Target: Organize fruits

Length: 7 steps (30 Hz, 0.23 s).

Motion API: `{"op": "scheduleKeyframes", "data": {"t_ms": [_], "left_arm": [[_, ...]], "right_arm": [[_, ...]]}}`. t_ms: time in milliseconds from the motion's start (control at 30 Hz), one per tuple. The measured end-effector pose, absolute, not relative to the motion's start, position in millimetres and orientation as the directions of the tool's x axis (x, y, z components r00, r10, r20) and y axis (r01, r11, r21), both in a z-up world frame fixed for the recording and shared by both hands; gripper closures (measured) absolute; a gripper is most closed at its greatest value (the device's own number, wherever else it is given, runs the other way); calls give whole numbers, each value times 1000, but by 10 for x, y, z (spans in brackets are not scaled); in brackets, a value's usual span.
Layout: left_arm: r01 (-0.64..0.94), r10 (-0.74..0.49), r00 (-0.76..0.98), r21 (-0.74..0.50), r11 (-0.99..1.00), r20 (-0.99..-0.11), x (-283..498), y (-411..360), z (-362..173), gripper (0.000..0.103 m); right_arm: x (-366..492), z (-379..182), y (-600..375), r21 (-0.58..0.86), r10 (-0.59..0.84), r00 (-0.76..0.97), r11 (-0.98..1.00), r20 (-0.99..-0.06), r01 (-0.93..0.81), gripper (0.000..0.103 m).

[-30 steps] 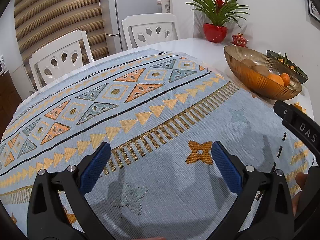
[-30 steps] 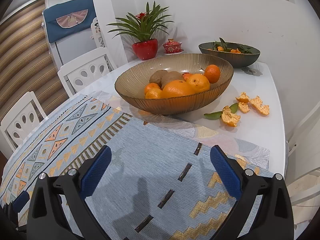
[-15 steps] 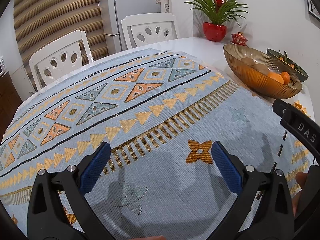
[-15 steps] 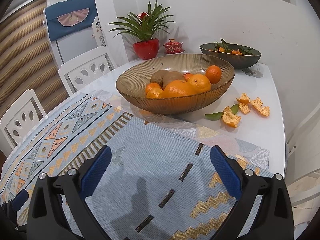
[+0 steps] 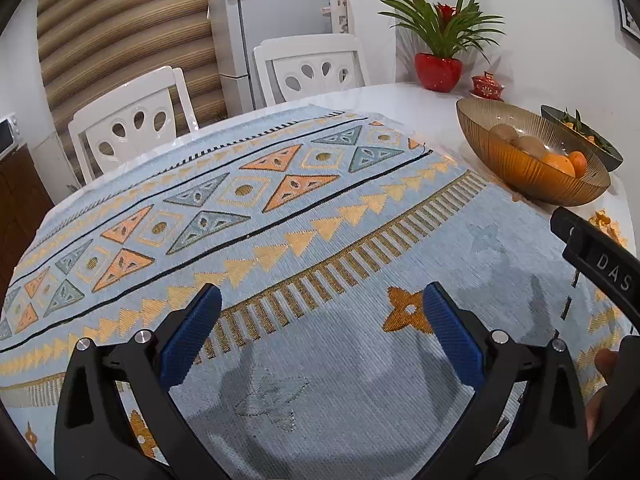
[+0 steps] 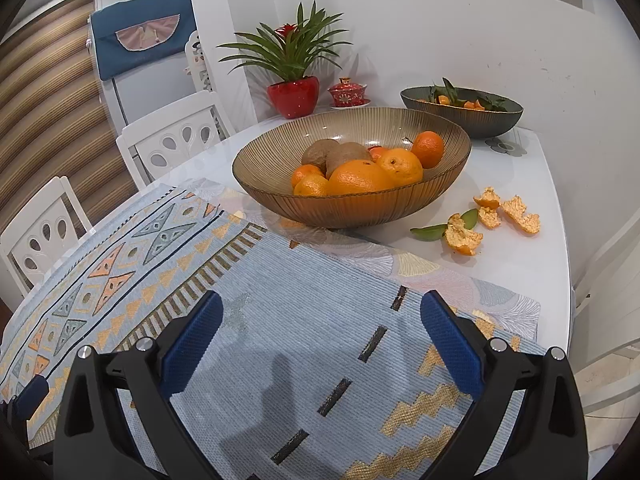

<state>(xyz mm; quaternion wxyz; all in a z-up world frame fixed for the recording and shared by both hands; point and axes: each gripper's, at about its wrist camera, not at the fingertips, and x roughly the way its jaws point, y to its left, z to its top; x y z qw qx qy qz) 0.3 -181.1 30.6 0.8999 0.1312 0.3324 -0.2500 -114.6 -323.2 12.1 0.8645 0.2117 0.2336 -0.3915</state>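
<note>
- Your fruits are sitting in the ribbed amber glass bowl [image 6: 352, 184] just past the far edge of the cloth: a large orange [image 6: 360, 178] at the front, smaller mandarins [image 6: 428, 149] beside and behind it, and two brown kiwis [image 6: 346, 156] toward the back.
- Torn pieces of orange peel [image 6: 464, 236] with green leaves are lying loose on the bare tabletop just to the right of that bowl.
- A darker grey-green bowl [image 6: 464, 114] is standing farther back near the wall, holding leafy mandarins.
- You are working over a light blue woven tablecloth [image 5: 280, 240] patterned with orange and gold triangles, which is covering most of the white glossy table [image 6: 520, 264].
- White cut-out dining chairs [image 5: 128, 128] are standing along the far side of the table; a red-potted green plant [image 6: 294, 80] and a small red lidded cup [image 6: 347, 92] are sitting in the corner by the white wall, with striped brown blinds at the left.
- Your left gripper [image 5: 320, 320] is hovering over the cloth with its blue-padded jaws spread wide, holding nothing.
- Your right gripper [image 6: 320, 324] is likewise gaping wide over the cloth, empty, pointing toward the amber bowl but well short of it.
</note>
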Motion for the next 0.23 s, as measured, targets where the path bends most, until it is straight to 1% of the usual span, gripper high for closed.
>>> {"op": "scheduleKeyframes", "data": {"t_ms": [100,167,233], "left_arm": [[564,-384,636,64,823,-669,-22,-1830,311,3],[557,-374,657,88,826,-655,-64,-1849,321,3],[551,-363,658,93,829,-660,-62,-1863,310,3]], "right_arm": [[-1146,121,-3231,185,-577,585,604,-570,775,5],[-1147,120,-3229,187,-575,586,604,-571,775,5],[-1145,119,-3232,186,-576,585,604,-571,775,5]]}}
